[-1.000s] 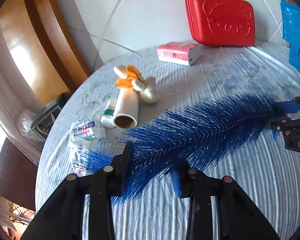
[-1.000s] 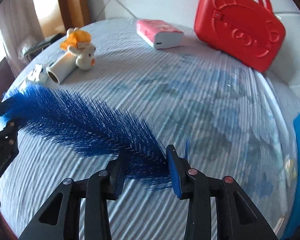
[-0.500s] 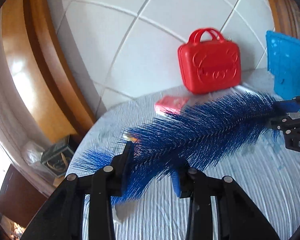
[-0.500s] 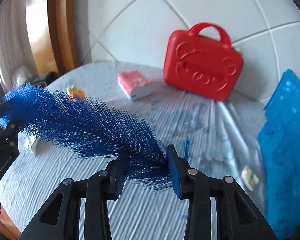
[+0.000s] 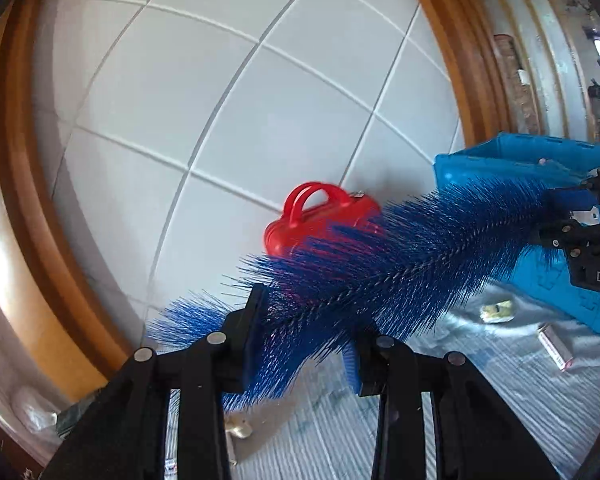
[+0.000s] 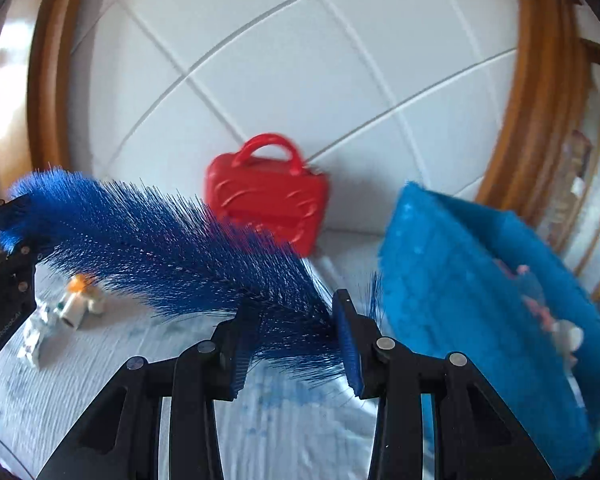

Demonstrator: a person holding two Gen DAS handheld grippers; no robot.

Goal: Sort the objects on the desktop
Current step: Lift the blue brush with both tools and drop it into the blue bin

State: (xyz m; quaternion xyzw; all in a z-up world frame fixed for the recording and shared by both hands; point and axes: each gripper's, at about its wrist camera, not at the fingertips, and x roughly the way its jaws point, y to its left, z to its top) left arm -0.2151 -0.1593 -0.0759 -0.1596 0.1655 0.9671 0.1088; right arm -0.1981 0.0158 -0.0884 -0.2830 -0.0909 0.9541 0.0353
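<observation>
Between both tools: blue brush (image 5: pixel 380 276), left tool (image 5: pixel 306 336) and right tool (image 6: pixel 292 340) clenched on opposite ends, apparently above table.

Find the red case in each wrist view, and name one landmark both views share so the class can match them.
Left wrist view: the red case sits at centre, against the tiled wall, its lower part hidden behind the blue brush.
Right wrist view: the red case stands just above centre, left of the blue crate.
Shared landmark: the blue crate, right of the case in both views.
</observation>
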